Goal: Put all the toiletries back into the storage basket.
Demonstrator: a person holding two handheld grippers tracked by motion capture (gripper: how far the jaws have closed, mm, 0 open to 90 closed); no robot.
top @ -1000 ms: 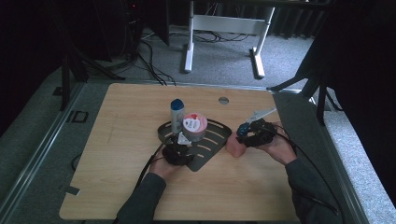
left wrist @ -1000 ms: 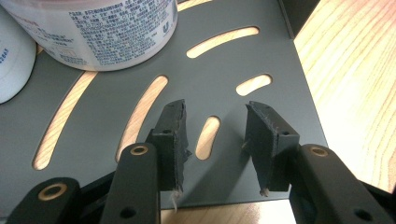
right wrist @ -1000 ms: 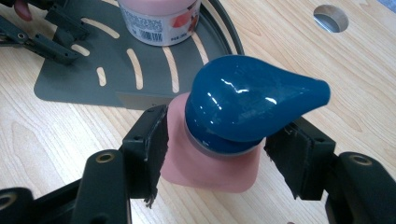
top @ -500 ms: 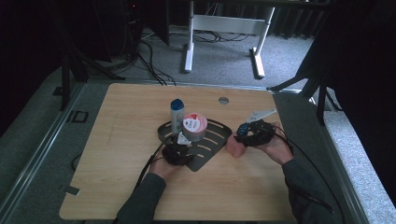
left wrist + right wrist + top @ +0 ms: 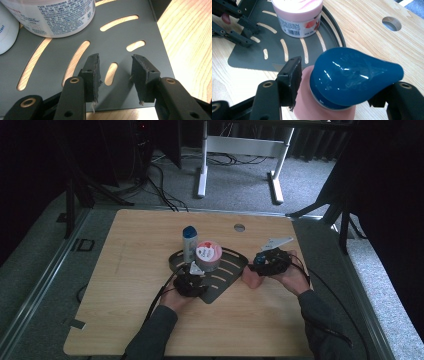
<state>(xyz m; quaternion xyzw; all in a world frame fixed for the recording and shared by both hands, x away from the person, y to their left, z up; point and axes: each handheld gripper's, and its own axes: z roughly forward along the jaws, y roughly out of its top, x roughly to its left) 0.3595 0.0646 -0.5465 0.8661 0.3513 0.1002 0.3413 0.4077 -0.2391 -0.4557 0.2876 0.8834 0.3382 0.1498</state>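
A dark grey slotted tray (image 5: pixel 227 279) lies mid-table. On it stand a white bottle with a blue cap (image 5: pixel 189 242) and a pink jar (image 5: pixel 208 256). My left gripper (image 5: pixel 192 281) hovers low over the tray's near corner, jaws open with nothing between them (image 5: pixel 115 72); the jar (image 5: pixel 50 15) is just ahead. Right of the tray stands a pink bottle with a dark blue cap (image 5: pixel 250 278). My right gripper (image 5: pixel 268 262) straddles that bottle (image 5: pixel 324 107); one pad (image 5: pixel 293 75) presses its side, and the cap (image 5: pixel 352 75) hides the other.
A round hole (image 5: pixel 239 227) pierces the tabletop behind the right gripper. Cables trail from both grippers toward the near edge. Bare wood surrounds the tray on the left and front. White desk legs (image 5: pixel 202 165) stand on the floor beyond the table.
Almost nothing: the right hand has shifted very slightly on the pink bottle, which stays in the same spot. The left gripper holds still over the tray.
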